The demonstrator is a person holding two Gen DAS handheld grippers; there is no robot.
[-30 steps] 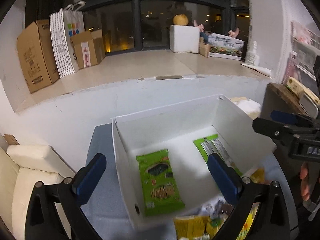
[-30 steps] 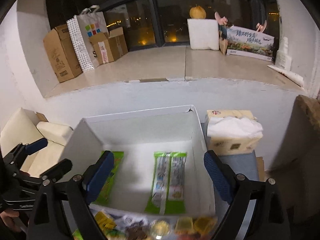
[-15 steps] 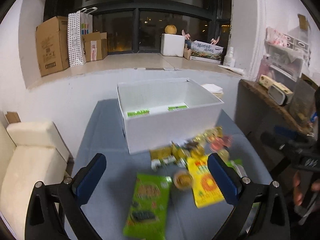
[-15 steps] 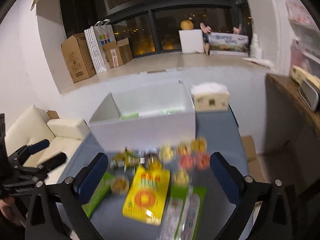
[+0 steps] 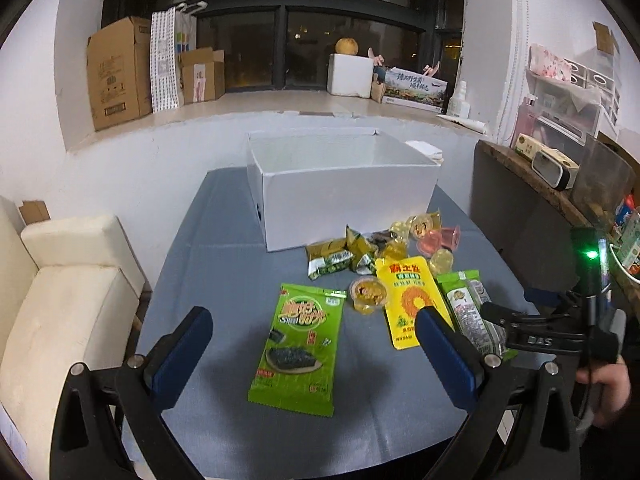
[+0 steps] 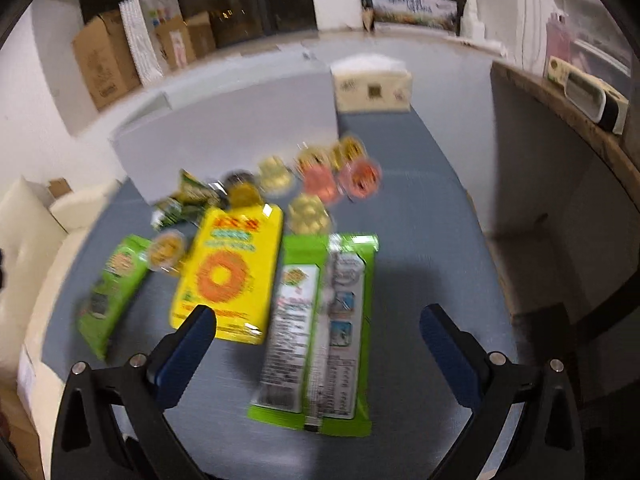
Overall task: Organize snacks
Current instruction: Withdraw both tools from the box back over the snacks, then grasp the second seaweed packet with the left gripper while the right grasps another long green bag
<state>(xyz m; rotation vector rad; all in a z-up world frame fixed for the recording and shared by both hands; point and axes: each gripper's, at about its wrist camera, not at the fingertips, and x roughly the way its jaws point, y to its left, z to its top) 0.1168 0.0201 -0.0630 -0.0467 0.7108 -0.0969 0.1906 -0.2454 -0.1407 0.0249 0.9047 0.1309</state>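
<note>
Your left gripper hovered with fingers spread above a green seaweed packet lying flat on the blue table. Your right gripper was also spread wide, empty, over a green twin-pack. Beyond lay a yellow pouch, jelly cups, then the white box.

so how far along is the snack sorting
Nothing visibly done from here: the white box shows only its walls, its floor hidden. In hand: nothing, the left hand-held gripper is open above the green seaweed pack and the right hand-held gripper open above the long green pack. Left: those, the yellow pouch, the jelly cups and small wrapped snacks, all on the table.
</note>
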